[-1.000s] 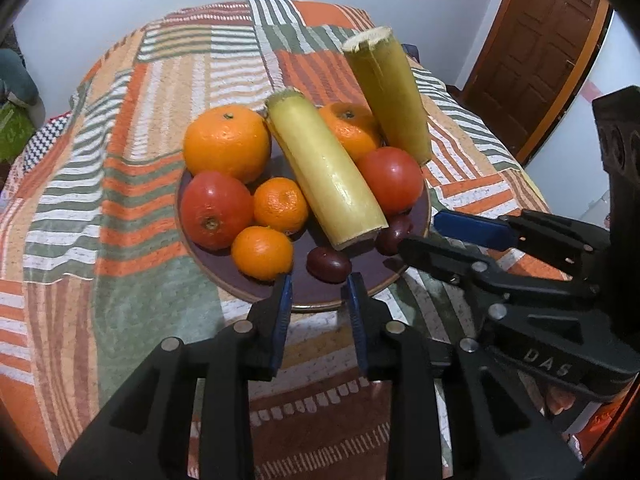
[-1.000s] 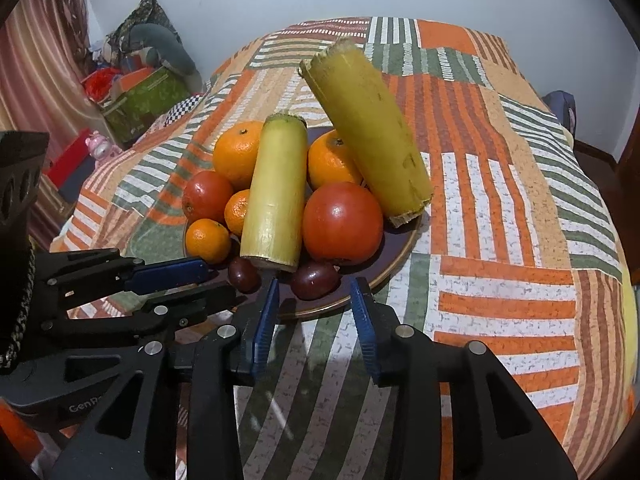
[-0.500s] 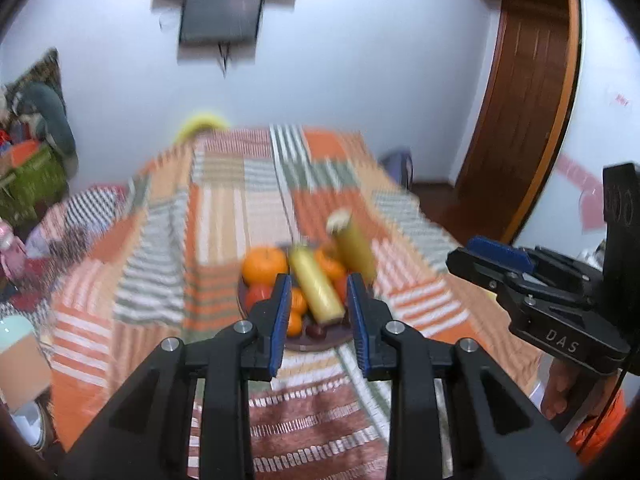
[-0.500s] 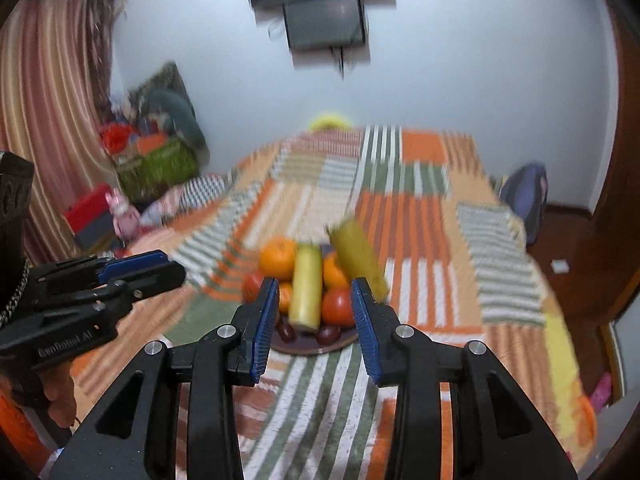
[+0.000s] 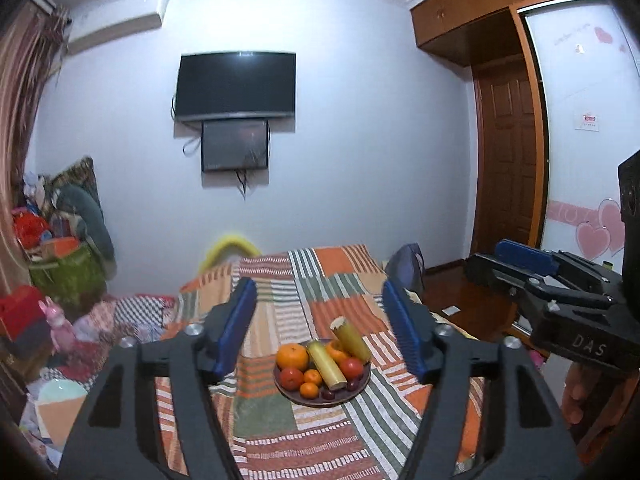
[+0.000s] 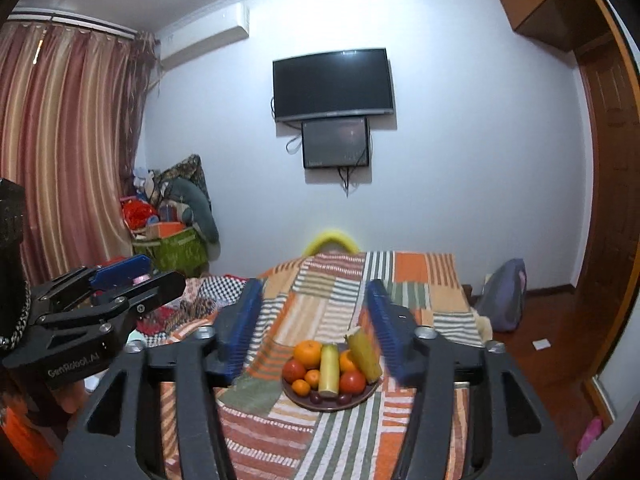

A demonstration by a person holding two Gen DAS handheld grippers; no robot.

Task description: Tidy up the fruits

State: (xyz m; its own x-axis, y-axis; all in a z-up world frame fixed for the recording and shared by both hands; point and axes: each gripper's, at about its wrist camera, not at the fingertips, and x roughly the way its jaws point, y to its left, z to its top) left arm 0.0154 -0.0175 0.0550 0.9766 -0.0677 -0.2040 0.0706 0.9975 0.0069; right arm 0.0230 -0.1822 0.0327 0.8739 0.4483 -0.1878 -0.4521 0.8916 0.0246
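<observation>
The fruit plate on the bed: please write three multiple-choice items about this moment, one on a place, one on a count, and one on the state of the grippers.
1. Where does the plate stand?
A. on the patchwork bedspread
B. on the wooden floor
C. on a shelf under the television

2. How many long yellow-green stalk pieces lie among the fruit?
A. one
B. two
C. four

3. In what state are the left gripper and the right gripper?
A. both shut on fruit
B. the left shut on a stalk, the right open
C. both open and holding nothing

Answers:
1. A, as the striped cloth of the bed shows all around the plate.
2. B, as one piece lies between the oranges and the other leans at the plate's right edge.
3. C, as each pair of blue pads stands wide apart, with nothing between them.
</observation>
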